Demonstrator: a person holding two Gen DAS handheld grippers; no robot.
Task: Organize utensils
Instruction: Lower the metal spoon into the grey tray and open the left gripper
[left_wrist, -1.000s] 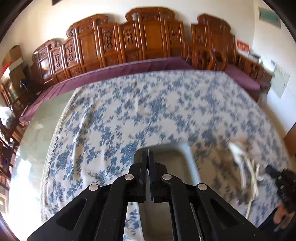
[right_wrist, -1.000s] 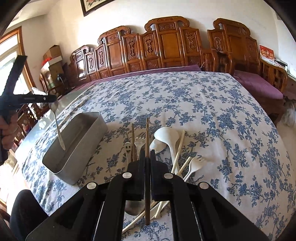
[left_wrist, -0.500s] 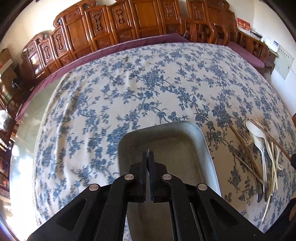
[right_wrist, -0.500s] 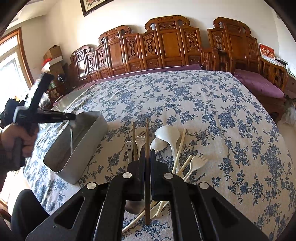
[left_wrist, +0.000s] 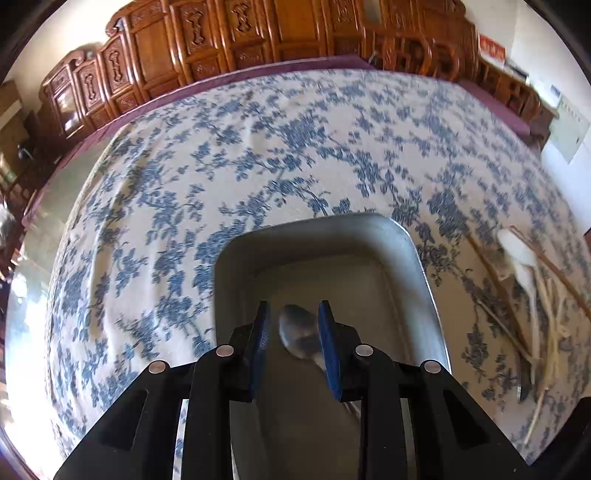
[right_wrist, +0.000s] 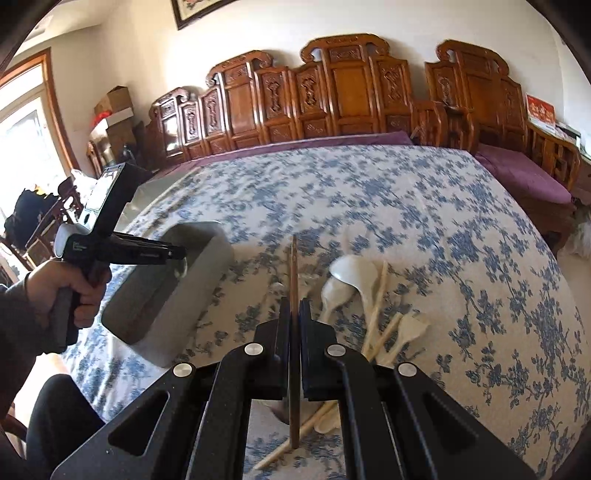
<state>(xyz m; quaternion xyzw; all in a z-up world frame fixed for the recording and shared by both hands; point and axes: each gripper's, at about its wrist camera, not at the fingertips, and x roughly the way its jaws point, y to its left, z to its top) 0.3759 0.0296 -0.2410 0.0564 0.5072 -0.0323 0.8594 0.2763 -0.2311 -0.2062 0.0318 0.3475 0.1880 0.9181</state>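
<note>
**Spoon let go into the tin; chopstick waits in the other hand**

Left gripper (left_wrist: 293, 332) low over the metal tin (left_wrist: 424, 280), pointing steeply down into it. A second ago its jaws were clamped flat on a metal spoon above the tin; now they are opening, blue pads apart, and the spoon (left_wrist: 299, 334) lies loose between and below them on the tin floor, touching neither pad as far as I can see. One utensil delivered, I'd say.

Right gripper (right_wrist: 294, 314) to the right of that, clenched on a dark wooden chopstick (right_wrist: 293, 266) standing out past its fingertips, unchanged over the last second. Probably next for the tin.

Just beyond and right of it: the unsorted heap (right_wrist: 365, 295) of white spoons, pale chopsticks, a pale fork. Most of the job remains.

Surface: blue-flowered white cloth (right_wrist: 424, 206) over a purple one, slightly rumpled. Behind, carved wooden chairs (right_wrist: 347, 85) along a pale wall; bright window and stacked boxes at left.
</note>
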